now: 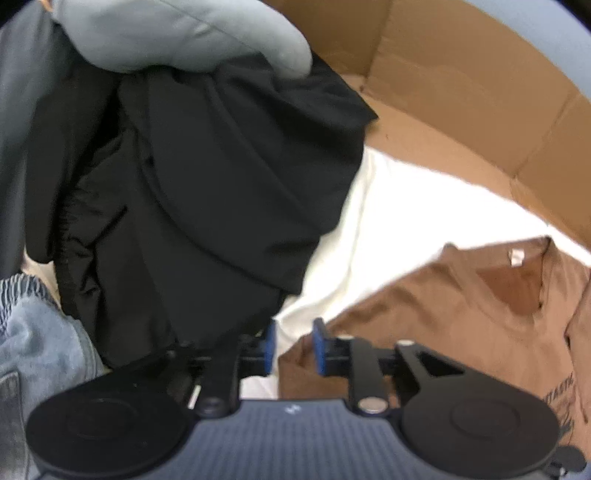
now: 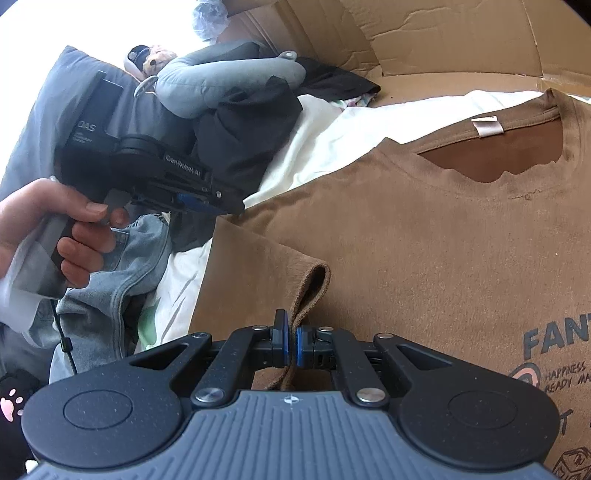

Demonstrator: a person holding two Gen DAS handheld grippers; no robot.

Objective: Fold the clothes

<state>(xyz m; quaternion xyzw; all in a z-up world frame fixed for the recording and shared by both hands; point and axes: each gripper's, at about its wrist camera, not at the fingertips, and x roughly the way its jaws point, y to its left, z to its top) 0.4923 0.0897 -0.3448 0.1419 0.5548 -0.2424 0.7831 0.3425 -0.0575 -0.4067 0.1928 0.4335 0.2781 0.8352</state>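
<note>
Brown T-shirt (image 2: 424,240), white sheet (image 1: 388,221), black garment (image 1: 207,184)

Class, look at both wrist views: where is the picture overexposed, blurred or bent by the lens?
Left wrist view: the white sheet is blown out to plain white, the grey cushion is soft, and the cardboard box curves. Right wrist view: glare whitens the top left corner; the brown T-shirt is sharp.

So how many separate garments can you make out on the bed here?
3, perhaps more hidden: the brown T-shirt spread in front, sleeve pinched by the right gripper; blue jeans at left; black garment piled behind, under a grey pillow.
</note>
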